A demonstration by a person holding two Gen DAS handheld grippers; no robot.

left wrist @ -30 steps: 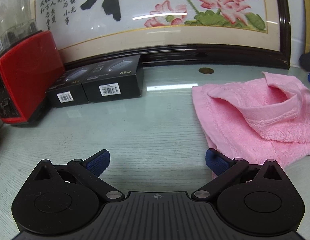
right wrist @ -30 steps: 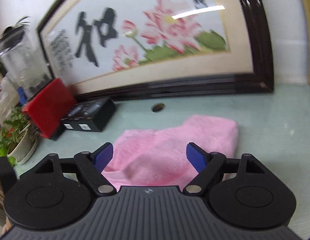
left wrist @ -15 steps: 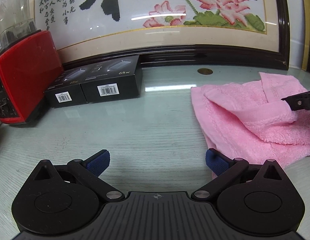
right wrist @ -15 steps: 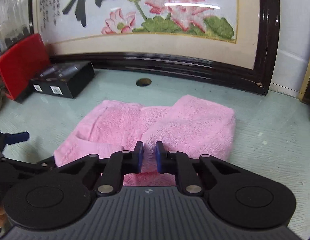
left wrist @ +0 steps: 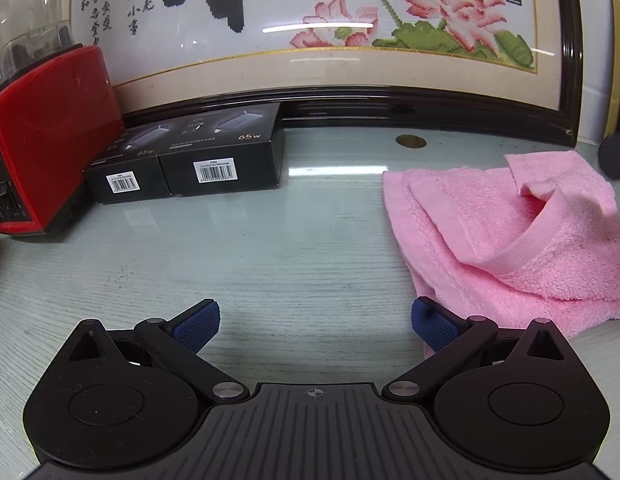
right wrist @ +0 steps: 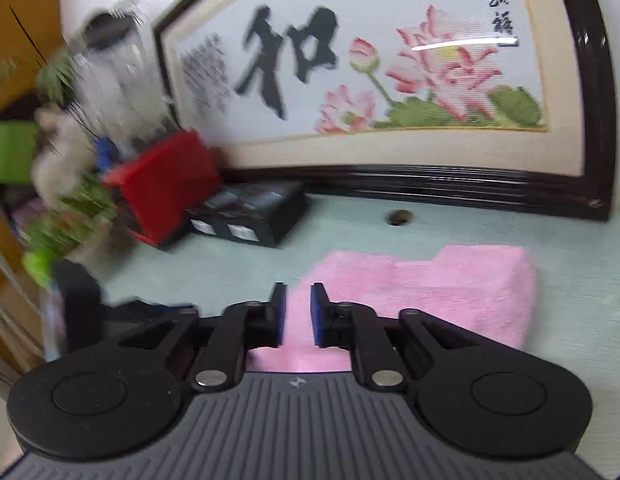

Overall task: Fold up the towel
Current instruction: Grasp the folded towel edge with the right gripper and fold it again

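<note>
My right gripper [right wrist: 298, 314] is opening, nothing pinched; left gripper [left wrist: 314, 322] spread. Towel [left wrist: 509, 240] looks soft, floppy: I'd grab its hemmed edge.

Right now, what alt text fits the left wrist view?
A rumpled pink towel lies on a pale table, right of the left gripper, whose jaws stand wide open and empty. Behind sit two black boxes, a red appliance and a framed lotus embroidery.
</note>
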